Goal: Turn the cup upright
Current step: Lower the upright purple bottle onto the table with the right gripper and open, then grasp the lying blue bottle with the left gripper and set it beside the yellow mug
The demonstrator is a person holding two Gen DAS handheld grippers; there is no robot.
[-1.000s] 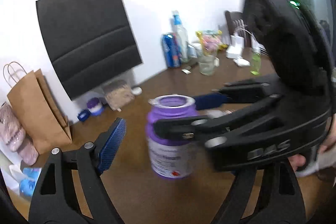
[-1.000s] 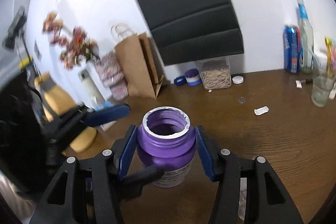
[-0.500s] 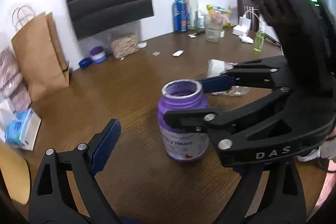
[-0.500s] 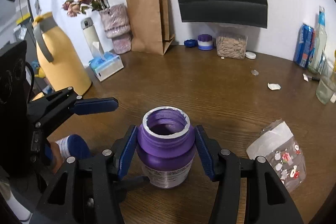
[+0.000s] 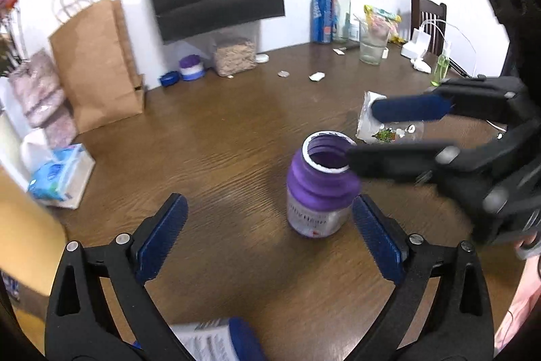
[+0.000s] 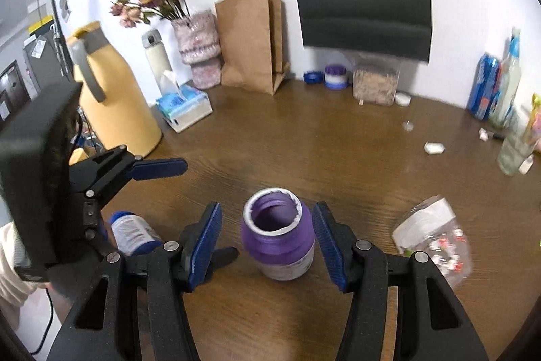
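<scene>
Cup: purple jar (image 6: 279, 235) upright, mouth up, on the wooden table (image 6: 338, 137) (label partly readable).
Right gripper (image 6: 270, 242): jaws apart, flanking the jar without touching.
Left gripper (image 5: 270, 239): jaws spread wide, empty, jar just right of centre.

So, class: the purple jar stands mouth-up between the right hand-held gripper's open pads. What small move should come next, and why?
Probably draw the right hand-held gripper straight back from the purple jar. The jar already stands upright on the table, mouth up, and both pads sit apart from its sides, so nothing is left to hold. Backing straight out should avoid nudging it.
</scene>
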